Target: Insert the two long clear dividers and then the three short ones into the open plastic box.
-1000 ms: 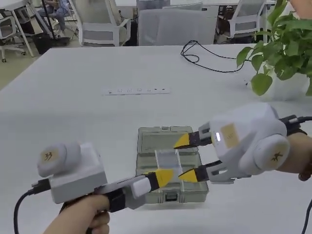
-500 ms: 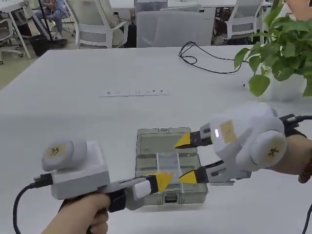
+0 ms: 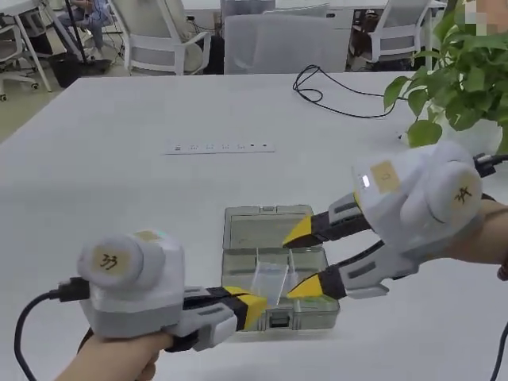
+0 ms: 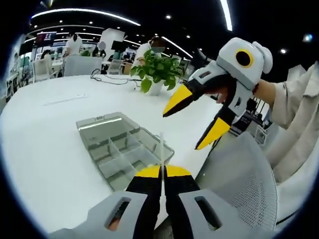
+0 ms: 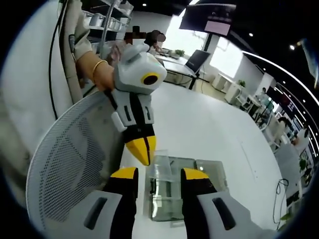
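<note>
While hovering just above the near half of the plastic box (image 3: 250,228), clamps a clear divider (image 3: 268,282) by one edge in the left gripper (image 3: 255,305), jaws closed flat on the sheet with no gap to be seen. Seen edge-on in the left gripper view as a thin bright line rising from between the yellow tips. Keeps the right gripper (image 3: 287,267) spread wide and holding nothing, one tip over the far half of the box, the other over its near right corner, close to the divider but apart from it. Shows cross walls standing inside the box, making several compartments; cannot tell the free slots from the filled.

Judged very light, with hardly any weight for the grip to carry. Probably stiff rather than floppy, yet thin enough to flex or snap if forced crooked into a slot. Smooth and glossy, so likely slippery; calls for a flat pinch across both faces, not on the edges. Best taken along the top edge, leaving the bottom edge and both ends free to enter the grooves. Likely wants a steadying touch from the right gripper on the free end, to stay upright and square to the box walls. Hard to make out against the clear box, so worth lining up by the glint along the edge. May also shove the light box across the white table (image 3: 119,182) under a sideways push.
</note>
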